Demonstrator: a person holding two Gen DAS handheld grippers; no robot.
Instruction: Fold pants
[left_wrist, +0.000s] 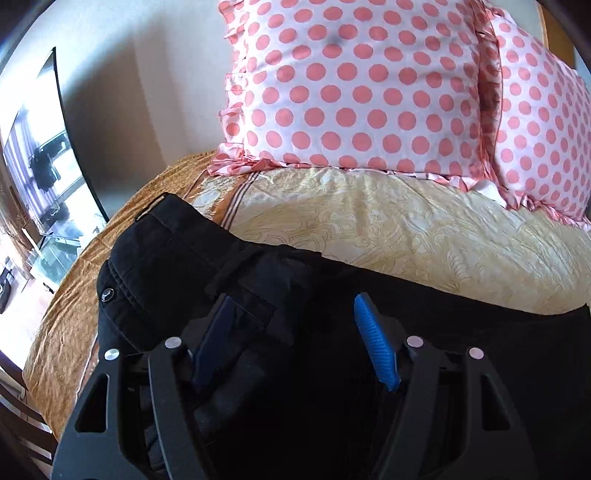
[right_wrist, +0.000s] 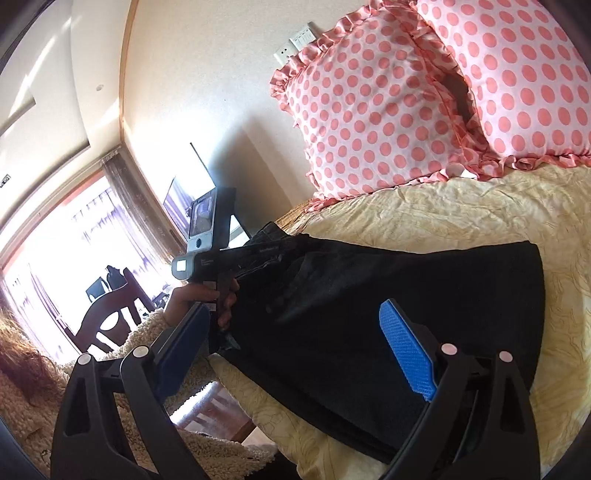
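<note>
Black pants (right_wrist: 388, 295) lie folded on the bed (right_wrist: 461, 221) near its left edge, below the pillows (right_wrist: 406, 92). Left gripper (left_wrist: 295, 314) fingers spread over the waistband, gripping nothing; right gripper (right_wrist: 295, 332) fingers released too. Probably smoothing next: press flat, square edges w/o dragging layers apart.

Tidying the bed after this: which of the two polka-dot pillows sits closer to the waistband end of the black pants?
The left pillow, nearer the wall; the waistband button lies on its side. The other pillow sits further right.
</note>
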